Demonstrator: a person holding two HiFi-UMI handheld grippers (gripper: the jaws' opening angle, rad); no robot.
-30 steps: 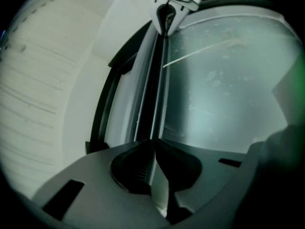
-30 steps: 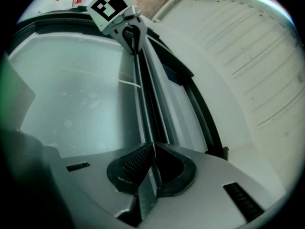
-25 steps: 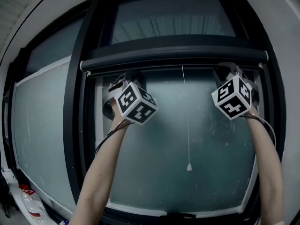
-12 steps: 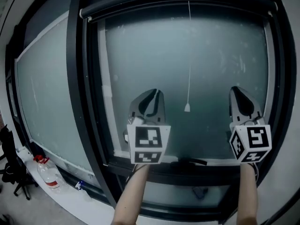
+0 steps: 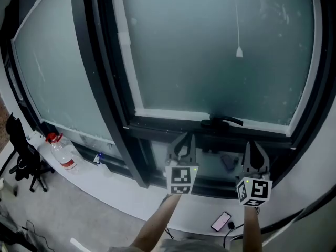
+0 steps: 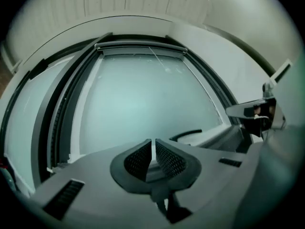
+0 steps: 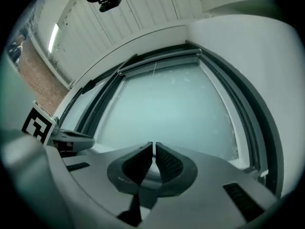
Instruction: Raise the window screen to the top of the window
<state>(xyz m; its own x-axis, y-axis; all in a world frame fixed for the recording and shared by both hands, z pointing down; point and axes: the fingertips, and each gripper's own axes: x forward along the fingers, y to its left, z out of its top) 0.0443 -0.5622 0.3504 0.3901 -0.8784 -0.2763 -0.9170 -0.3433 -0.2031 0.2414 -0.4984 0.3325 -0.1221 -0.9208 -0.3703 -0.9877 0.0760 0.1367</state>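
Head view | left gripper point(image 5: 184, 139), right gripper point(image 5: 255, 146): jaws together, empty, below window handle point(image 5: 223, 121) | window screen point(image 6: 140, 46): horizontal, well above it.

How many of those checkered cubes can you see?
2: the left cube on the left gripper, lower centre; the right cube on the right gripper beside it. None looks hidden.

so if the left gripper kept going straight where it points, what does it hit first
Probably the frosted pane, low down, just left of the handle. The left gripper aims there, jaws shut, though depth is hard to judge.
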